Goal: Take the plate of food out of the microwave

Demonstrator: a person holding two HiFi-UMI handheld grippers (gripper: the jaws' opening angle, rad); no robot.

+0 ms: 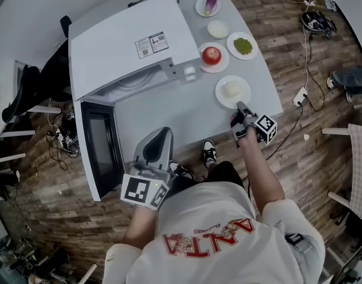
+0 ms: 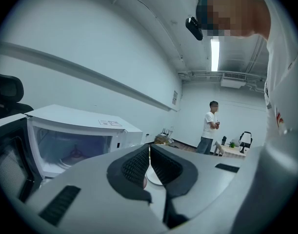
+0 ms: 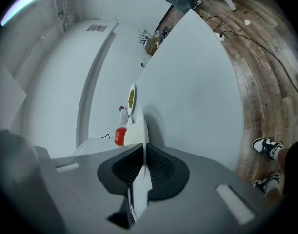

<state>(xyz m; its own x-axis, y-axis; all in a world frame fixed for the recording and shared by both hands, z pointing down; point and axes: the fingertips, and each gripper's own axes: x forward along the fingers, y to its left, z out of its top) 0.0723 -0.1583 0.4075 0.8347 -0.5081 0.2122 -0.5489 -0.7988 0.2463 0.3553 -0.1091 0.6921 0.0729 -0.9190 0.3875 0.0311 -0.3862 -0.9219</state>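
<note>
Right tongs (image 1: 240,107): clamped on the near rim of the plate (image 1: 244,85). In the right gripper view the rim runs edge-on between the two pads.
Plate: lies flat on the table (image 1: 169,108), outside the microwave (image 1: 127,40), toward the table's right side near its front edge.
Food (image 1: 231,89): a pale white lump in the middle of the plate.
Left tongs (image 1: 162,134): together, with nothing between them. They are held over the table in front of the microwave's opening, well apart from the plate.
Microwave: white, on the left part of the table, with its door (image 1: 101,149) swung wide open. In the left gripper view a round tray (image 2: 73,156) shows on its floor.
Other plates: four stand beyond the held plate. One carries a red fruit (image 1: 212,55), one green peas (image 1: 243,45), one is small and white (image 1: 218,29), and the farthest holds a purple eggplant (image 1: 211,3).
Floor: wood planks, with cables (image 1: 299,96) to the right of the table.
Bystander (image 2: 208,126): stands far off in a white shirt, seen only in the left gripper view.
</note>
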